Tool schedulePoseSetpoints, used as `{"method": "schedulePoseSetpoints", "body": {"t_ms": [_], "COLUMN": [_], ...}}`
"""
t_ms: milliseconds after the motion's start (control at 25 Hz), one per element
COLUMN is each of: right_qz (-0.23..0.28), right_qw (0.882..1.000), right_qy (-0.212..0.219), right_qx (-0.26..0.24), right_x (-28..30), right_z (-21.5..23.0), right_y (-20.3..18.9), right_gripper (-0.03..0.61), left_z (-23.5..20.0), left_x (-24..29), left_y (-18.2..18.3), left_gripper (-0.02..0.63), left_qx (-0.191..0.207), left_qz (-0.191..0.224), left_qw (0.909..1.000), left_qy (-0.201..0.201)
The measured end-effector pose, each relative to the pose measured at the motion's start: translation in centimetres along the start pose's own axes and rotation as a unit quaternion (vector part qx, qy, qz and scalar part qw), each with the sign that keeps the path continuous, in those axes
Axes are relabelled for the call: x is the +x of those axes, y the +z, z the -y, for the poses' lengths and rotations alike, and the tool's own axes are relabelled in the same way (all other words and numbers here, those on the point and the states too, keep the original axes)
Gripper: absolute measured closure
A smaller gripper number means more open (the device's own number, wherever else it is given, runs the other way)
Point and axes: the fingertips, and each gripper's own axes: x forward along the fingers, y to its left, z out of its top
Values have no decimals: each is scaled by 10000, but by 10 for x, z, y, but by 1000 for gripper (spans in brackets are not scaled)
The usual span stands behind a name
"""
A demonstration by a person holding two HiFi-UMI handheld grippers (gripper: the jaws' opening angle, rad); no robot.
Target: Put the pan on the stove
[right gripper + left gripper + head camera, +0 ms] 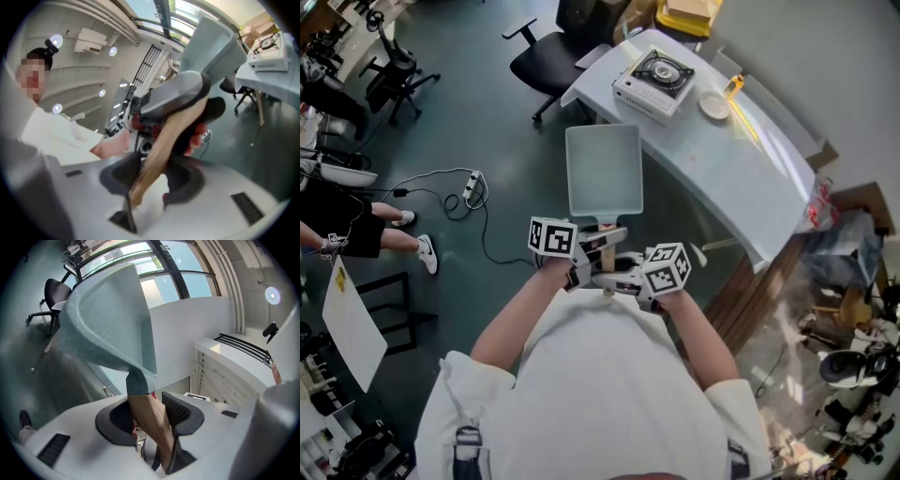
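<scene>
Left gripper [150, 412], right gripper [154, 176] clamping pan [603, 169], stove [654, 82] on white table [722, 159]

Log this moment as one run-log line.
phase: carry; pan: aloft, short of stove; left gripper: shut on handle; right gripper: shut on handle; stove: bare, on table

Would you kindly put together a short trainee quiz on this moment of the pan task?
1. True or false: the pan already sits on the stove.
2. Which part of the pan do the left gripper and right gripper clamp? A rim; B wooden handle; C base.
3. Fill in: the stove stands on a white ____.
Key: 1 false; 2 B; 3 table.
</scene>
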Motion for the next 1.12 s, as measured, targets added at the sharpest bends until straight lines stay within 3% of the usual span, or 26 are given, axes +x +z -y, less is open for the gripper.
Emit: {"method": "schedulePoseSetpoints", "body": {"t_ms": [400,760,1120], "right_qz": [166,441,754], "right_qw": [9999,9988,9961], "right_qy": [-32,-196,-392], "right_qx": [3,40,228], "right_x": [-6,-9,-5], "right_z": [17,47,94], "right_y": [31,72,137], "right_gripper": [411,411,411], "left_z": [-7,-22,-53], "left_x": [11,28,43], "left_y": [31,71,137], "left_gripper": [427,427,428], "left_qx": [1,105,39], "left_qz": [-100,-465,-754], "left_qw": [9999,9987,9965], "left_qy": [-82,-166,-348]}}
